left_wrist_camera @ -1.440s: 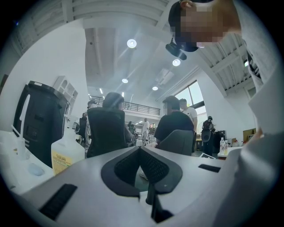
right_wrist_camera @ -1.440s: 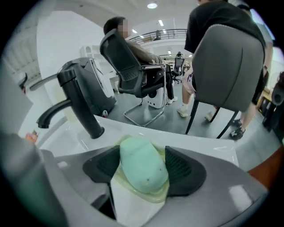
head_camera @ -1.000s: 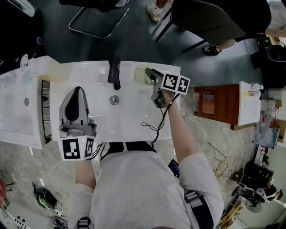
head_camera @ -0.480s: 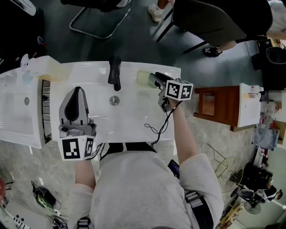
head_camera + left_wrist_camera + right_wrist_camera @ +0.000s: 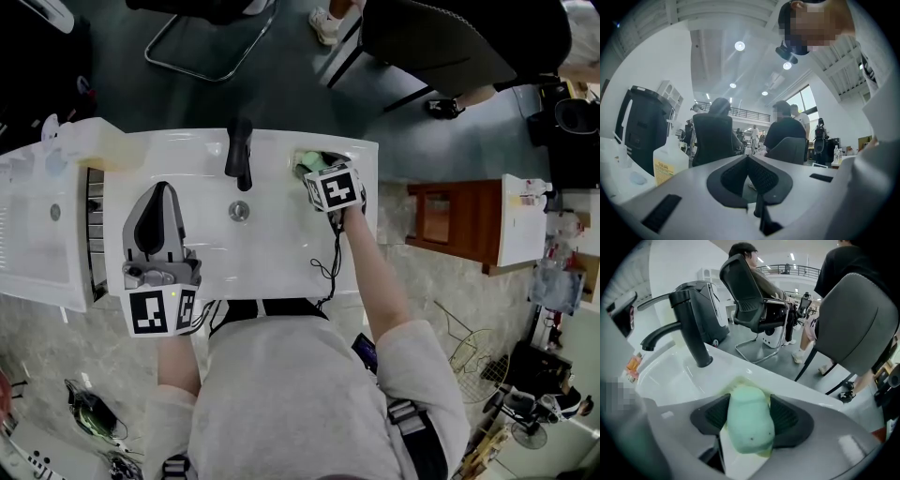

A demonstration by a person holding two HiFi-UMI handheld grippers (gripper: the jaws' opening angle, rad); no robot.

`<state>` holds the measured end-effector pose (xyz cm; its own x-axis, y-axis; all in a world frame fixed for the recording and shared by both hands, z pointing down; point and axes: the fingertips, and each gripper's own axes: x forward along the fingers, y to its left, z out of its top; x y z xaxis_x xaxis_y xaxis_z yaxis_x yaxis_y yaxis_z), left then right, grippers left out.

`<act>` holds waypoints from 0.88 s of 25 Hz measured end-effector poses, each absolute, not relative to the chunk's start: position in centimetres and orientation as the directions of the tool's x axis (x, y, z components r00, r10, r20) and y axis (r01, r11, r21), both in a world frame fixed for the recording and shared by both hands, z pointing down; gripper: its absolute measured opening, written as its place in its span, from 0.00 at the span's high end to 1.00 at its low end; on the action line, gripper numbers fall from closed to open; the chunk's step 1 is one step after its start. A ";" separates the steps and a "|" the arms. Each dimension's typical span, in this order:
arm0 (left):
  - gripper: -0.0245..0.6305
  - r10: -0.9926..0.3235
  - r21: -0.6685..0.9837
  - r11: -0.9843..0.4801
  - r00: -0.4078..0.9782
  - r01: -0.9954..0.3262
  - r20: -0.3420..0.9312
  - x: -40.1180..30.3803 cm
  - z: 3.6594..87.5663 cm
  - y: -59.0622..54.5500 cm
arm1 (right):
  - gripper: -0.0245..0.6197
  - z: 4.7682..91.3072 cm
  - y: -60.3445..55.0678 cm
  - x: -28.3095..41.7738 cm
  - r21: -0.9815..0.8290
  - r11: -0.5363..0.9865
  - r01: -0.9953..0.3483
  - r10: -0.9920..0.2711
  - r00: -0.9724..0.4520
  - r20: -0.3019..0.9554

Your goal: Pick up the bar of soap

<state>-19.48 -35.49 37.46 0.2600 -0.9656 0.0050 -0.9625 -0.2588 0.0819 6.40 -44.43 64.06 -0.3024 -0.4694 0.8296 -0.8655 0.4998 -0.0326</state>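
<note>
A pale green bar of soap (image 5: 747, 420) lies in a yellowish dish (image 5: 736, 382) on the white sink's (image 5: 281, 272) far right rim. My right gripper (image 5: 749, 416) stands over it with a jaw on each side, the pads close beside its flanks. The jaws are opening, and I see no squeeze on the bar. In the head view only a green edge of the soap (image 5: 302, 166) shows past the right gripper (image 5: 317, 174) and its marker cube. My left gripper (image 5: 161, 194) rests on the basin's left side, shut and empty, its pads meeting in a V (image 5: 749, 159).
A black faucet (image 5: 241, 150) stands at the basin's back, left of the soap, with the drain (image 5: 240, 211) below it. A cable (image 5: 328, 267) trails across the front rim. Office chairs and seated people are beyond the sink. A wooden stand (image 5: 450, 220) is at the right.
My right gripper has swung left from beside the soap to over it, and the bar now sits between its jaws. The left gripper has not moved.
</note>
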 end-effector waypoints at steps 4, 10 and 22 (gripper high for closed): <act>0.95 -0.967 0.085 -0.254 0.255 -0.963 0.002 -19.5 37.5 -35.6 | 0.54 64.3 -44.4 6.2 -0.055 0.501 -0.864 -0.443 -0.310 0.841; 0.95 -0.966 0.078 -0.257 0.258 -0.963 -0.001 -19.4 37.1 -35.7 | 0.57 62.8 -44.7 6.8 -0.471 0.258 -0.844 -0.425 -0.537 0.729; 0.95 -0.964 0.078 -0.266 0.267 -0.961 0.000 -18.6 37.3 -35.9 | 0.72 63.4 -44.3 7.9 -0.388 0.341 -0.856 -0.395 -0.505 0.767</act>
<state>-18.57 -35.92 37.27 0.2673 -0.9636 -0.0002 -0.9607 -0.2665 0.0776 7.86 -44.30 63.39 -0.5052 -0.3948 0.7674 -0.8561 0.3414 -0.3879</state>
